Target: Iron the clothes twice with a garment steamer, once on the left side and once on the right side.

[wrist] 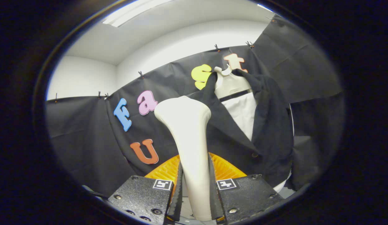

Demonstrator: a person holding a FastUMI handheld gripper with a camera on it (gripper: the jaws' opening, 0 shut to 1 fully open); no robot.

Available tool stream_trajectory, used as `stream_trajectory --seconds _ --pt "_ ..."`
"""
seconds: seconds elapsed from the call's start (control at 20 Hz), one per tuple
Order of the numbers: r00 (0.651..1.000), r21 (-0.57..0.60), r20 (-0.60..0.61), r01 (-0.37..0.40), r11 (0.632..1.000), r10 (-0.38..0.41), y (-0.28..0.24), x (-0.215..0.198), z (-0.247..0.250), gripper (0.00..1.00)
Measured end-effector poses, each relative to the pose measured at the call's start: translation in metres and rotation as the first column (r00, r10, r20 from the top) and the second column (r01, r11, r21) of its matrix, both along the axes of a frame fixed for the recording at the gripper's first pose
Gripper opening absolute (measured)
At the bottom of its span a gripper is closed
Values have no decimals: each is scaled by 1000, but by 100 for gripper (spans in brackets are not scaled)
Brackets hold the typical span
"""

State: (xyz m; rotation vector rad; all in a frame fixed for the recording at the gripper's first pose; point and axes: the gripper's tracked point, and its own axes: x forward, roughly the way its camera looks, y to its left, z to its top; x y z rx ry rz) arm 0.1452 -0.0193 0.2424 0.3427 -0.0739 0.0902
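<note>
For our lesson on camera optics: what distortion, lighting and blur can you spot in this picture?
Gripper view: fisheye bends the ceiling light into a curve; that light is blown out; the dark jacket loses fold detail; the steamer, clamped in the gripper, looms large and slightly soft.

A ceiling light panel point(131, 12) gives bright, even light, blown out to glare. Below it the white wall is soft grey. The cream garment steamer point(189, 137) is sharp, softly shaded underneath. Straight lines bow strongly toward the rim, where the picture darkens.
</note>
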Motion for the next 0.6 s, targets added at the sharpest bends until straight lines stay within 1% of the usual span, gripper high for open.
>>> stream_trajectory --seconds 0.2,0.35,0.6 --pt "997 -17 38 71 997 -70 -29 22 24 38" --pt "994 -24 33 103 994 -102 -35 45 28 38" --pt "984 -77 41 175 982 -173 -37 79 31 39"
